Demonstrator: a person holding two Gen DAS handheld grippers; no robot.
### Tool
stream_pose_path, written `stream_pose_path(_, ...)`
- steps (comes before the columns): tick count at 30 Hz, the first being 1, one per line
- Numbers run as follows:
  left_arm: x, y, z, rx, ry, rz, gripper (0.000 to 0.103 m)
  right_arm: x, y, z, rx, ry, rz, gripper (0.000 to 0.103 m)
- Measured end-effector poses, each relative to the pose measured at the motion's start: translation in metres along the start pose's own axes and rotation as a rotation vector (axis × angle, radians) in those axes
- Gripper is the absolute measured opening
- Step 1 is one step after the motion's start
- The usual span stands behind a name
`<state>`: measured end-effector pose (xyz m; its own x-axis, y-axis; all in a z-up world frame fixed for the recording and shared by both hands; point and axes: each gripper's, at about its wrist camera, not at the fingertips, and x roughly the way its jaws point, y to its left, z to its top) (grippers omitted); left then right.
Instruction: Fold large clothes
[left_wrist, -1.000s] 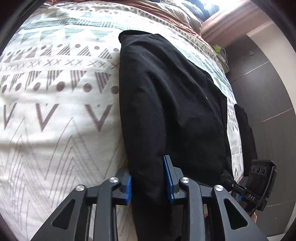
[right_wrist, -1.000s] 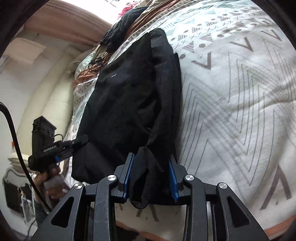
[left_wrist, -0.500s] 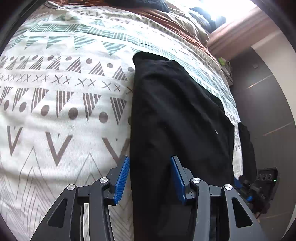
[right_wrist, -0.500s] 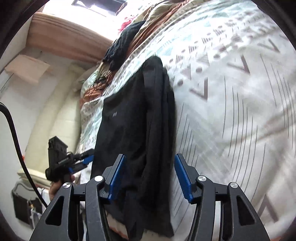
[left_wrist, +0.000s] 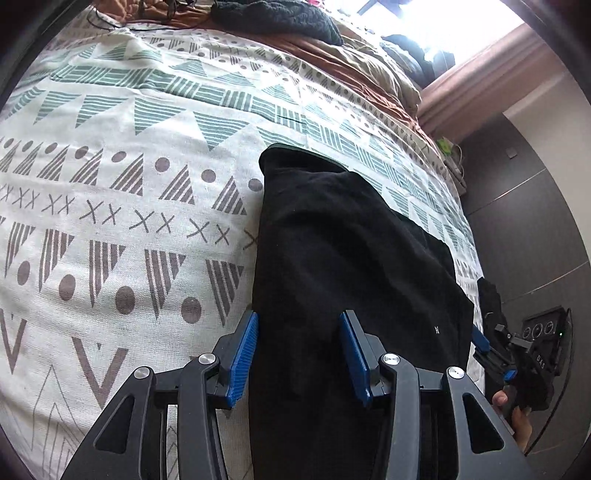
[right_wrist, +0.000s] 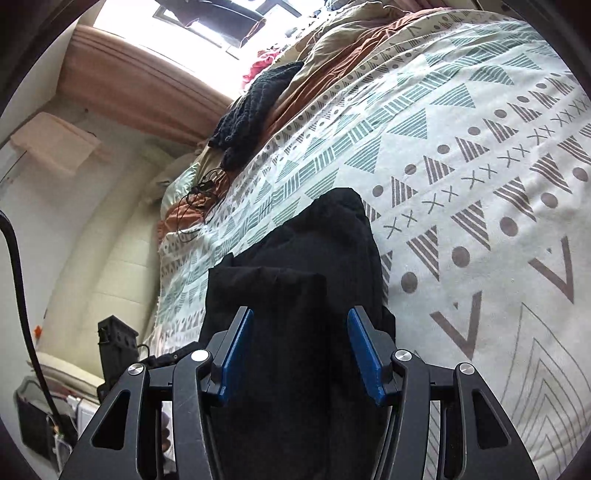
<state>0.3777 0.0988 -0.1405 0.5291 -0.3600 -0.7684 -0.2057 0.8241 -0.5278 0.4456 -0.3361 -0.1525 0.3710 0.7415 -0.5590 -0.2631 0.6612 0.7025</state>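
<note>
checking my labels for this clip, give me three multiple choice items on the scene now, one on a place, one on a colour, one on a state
1. Where does the black garment lie?
A. on the patterned bedspread
B. on the floor
C. on a chair

2. What colour are the pads of the left gripper?
A. red
B. blue
C. yellow

3. How do the jaws of the right gripper stand?
A. clamped tight on a bunched fold
B. folded out of sight
C. apart, with the cloth between them but not pinched

Key: 1 A, the garment lies as a long strip across the bedspread. 2 B, the ribbed pads on both fingers are blue. 3 C, the right wrist view shows both pads spread with flat dark cloth between them.
</note>
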Motion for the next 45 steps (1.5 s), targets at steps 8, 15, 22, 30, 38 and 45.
stream_pose_path(8,0.001,-0.003,0.008,0.012,-0.022,-0.005,0.047,-0.002,-0.006,-0.008,-0.003,-0.021,-0.042,0.003)
stream_pose_path(15,0.012,-0.014,0.008,0.051,0.001,-0.01,0.047,-0.011,-0.024,-0.018,0.058,0.008,-0.069,0.005)
stream_pose_path(22,0.012,-0.014,0.007,0.047,0.001,0.011,0.047,-0.023,-0.041,-0.019,0.113,0.016,-0.064,0.058)
stream_pose_path(30,0.015,-0.012,0.004,0.038,0.017,0.03,0.047,0.006,-0.065,-0.019,0.206,0.145,0.033,0.068)
stream_pose_path(38,0.022,-0.006,0.007,0.009,0.029,0.03,0.047,0.036,-0.054,-0.011,0.184,0.243,0.105,0.069)
stream_pose_path(45,0.032,0.003,0.012,-0.044,0.043,0.013,0.048,0.058,-0.041,-0.009,0.151,0.276,0.145,0.063)
